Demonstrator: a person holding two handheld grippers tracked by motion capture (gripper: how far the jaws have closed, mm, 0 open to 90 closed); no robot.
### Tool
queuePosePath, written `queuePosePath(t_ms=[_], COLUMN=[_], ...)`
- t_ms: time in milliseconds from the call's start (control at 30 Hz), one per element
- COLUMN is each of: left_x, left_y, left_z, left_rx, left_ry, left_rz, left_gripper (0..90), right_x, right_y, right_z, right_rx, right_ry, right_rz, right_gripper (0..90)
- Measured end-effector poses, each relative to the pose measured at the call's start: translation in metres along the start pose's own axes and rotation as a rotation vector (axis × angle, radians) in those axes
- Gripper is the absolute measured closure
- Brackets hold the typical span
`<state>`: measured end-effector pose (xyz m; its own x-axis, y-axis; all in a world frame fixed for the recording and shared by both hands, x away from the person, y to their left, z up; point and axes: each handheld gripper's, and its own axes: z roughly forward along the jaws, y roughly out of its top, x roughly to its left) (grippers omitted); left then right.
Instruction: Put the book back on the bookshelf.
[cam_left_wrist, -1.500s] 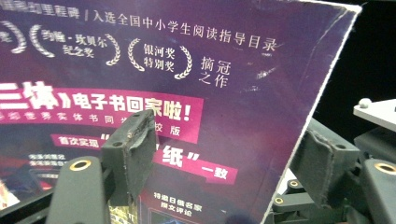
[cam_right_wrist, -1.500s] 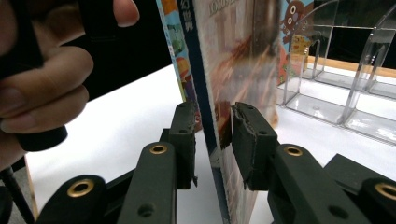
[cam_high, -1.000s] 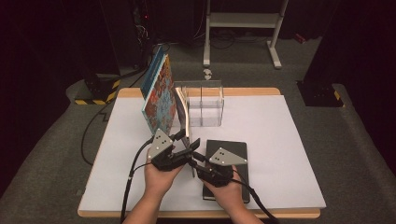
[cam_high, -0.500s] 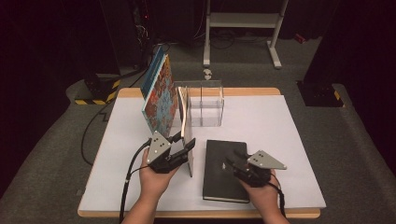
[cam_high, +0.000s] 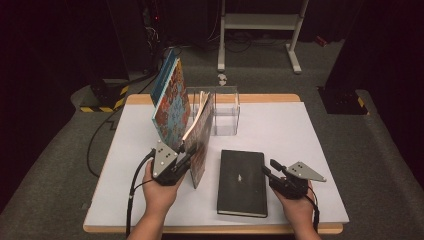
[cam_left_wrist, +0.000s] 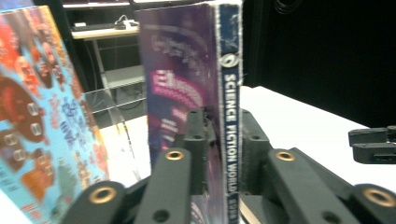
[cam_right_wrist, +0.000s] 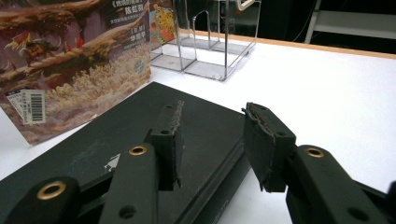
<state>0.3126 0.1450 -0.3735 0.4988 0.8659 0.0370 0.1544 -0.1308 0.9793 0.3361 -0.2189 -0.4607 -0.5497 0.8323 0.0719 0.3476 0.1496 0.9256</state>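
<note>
A paperback magazine (cam_high: 201, 142) stands upright on the white table (cam_high: 300, 130), its blue spine (cam_left_wrist: 229, 93) facing me. My left gripper (cam_high: 187, 151) (cam_left_wrist: 223, 135) has just been closing and its pads now press on both sides of the spine's lower part. A black book (cam_high: 241, 182) (cam_right_wrist: 93, 149) lies flat to the magazine's right. My right gripper (cam_high: 268, 169) (cam_right_wrist: 212, 135) hovers low at that book's right edge. Its jaws have been opening, and they stand apart over the book's edge, touching nothing.
A large colourful book (cam_high: 172, 107) (cam_left_wrist: 32, 116) stands tilted to the left of the magazine. It leans by a clear acrylic rack (cam_high: 225, 117) (cam_right_wrist: 210, 42) at the back of the table. Bare white tabletop lies to the right of the black book. Dark floor and cables surround the table.
My right gripper has moved right, from beside the left hand across the black book to its right edge. The left gripper stayed put and its jaws closed onto the magazine's spine.
</note>
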Motion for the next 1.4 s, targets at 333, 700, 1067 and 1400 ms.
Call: queuePosePath(t_ms=[333,700,1067,1400], left_x=[0.014,0.019,0.023,0.03], left_y=[-0.007,0.008,0.027,0.047], left_z=[-0.01,0.012,0.027,0.039], left_rx=[-0.019,0.04,0.034,-0.001], left_ry=[0.002,-0.006,0.009,0.135], left_rz=[-0.028,-0.023,-0.052,-0.042], left_gripper=[81.7,82.3,84.0,84.0], right_x=[0.0,0.001,0.001,-0.003], right_y=[-0.002,-0.003,-0.003,-0.003], right_z=[0.001,0.001,0.0,-0.002], right_rx=[0.008,0.009,0.003,-0.005], right_ry=[0.001,0.013,0.022,0.026], right_rz=[0.011,0.021,0.029,0.04], right_gripper=[58.1,58.1,58.2,58.4])
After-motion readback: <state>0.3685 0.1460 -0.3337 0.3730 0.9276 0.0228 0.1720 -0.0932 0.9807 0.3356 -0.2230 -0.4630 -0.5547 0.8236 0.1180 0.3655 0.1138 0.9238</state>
